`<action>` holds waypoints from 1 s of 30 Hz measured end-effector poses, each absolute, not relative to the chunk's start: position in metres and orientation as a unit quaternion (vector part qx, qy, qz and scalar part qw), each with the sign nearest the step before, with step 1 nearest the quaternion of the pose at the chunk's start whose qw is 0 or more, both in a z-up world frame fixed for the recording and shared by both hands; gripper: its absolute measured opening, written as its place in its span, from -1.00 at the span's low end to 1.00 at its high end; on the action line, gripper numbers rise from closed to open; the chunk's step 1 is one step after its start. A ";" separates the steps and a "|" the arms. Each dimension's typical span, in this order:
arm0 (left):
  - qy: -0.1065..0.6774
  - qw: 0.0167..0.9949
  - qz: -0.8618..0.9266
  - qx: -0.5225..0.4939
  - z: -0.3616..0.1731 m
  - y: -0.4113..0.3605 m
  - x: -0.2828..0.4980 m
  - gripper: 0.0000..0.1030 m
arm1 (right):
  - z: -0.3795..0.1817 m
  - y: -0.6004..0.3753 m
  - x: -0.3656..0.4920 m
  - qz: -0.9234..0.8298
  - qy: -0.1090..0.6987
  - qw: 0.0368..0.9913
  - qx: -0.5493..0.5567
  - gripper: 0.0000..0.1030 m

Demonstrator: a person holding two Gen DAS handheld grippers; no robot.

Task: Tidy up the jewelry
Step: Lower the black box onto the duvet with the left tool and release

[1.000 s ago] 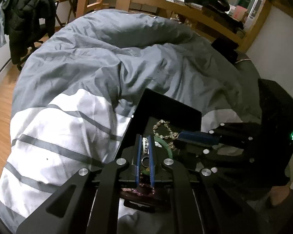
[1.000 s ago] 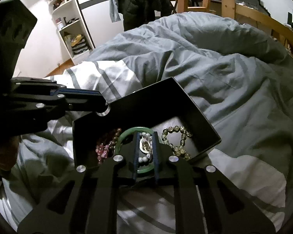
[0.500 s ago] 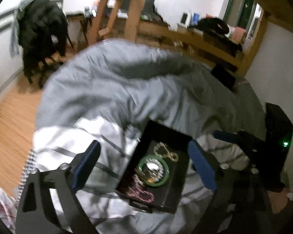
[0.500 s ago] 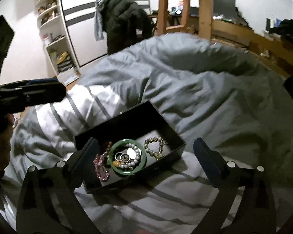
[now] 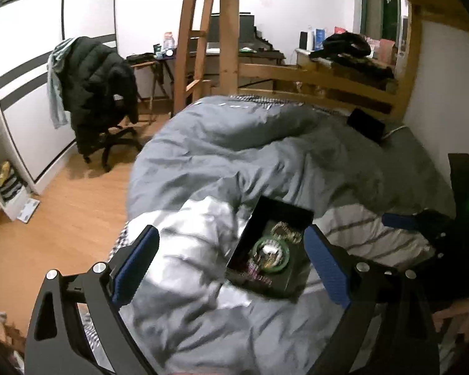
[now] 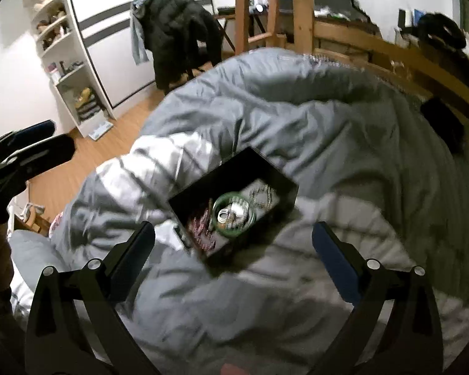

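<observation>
A black open box (image 5: 283,214) (image 6: 234,168) sits on the grey duvet. In it lie a green bangle (image 5: 271,254) (image 6: 234,214), a pale bead bracelet (image 5: 284,230) (image 6: 262,195), a pink bead bracelet (image 5: 256,273) (image 6: 200,226) and small rings. My left gripper (image 5: 229,264) is wide open and empty, held above and short of the box. My right gripper (image 6: 233,250) is wide open and empty, also held back above the box. Each gripper shows at the edge of the other's view.
The grey and white striped duvet (image 5: 265,143) covers the bed. A wooden bed frame and ladder (image 5: 222,31) stand behind. A chair with a black jacket (image 5: 93,87) stands on the wood floor at left. White shelves (image 6: 62,62) line the wall.
Both grippers were shut down inside the box a second ago. They have opened wide, let go of the jewelry and pulled up and back from the box.
</observation>
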State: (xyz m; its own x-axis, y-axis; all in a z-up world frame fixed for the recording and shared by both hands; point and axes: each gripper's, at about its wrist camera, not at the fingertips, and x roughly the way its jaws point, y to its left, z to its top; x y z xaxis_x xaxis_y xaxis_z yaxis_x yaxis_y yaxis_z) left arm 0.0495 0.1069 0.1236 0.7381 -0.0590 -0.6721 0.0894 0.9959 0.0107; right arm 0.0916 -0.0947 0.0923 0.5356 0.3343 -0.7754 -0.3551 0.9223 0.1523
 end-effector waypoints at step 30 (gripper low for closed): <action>0.403 0.913 -0.028 0.046 0.048 0.120 -0.002 0.79 | 0.067 -0.070 0.041 0.184 0.442 0.877 -0.037 0.93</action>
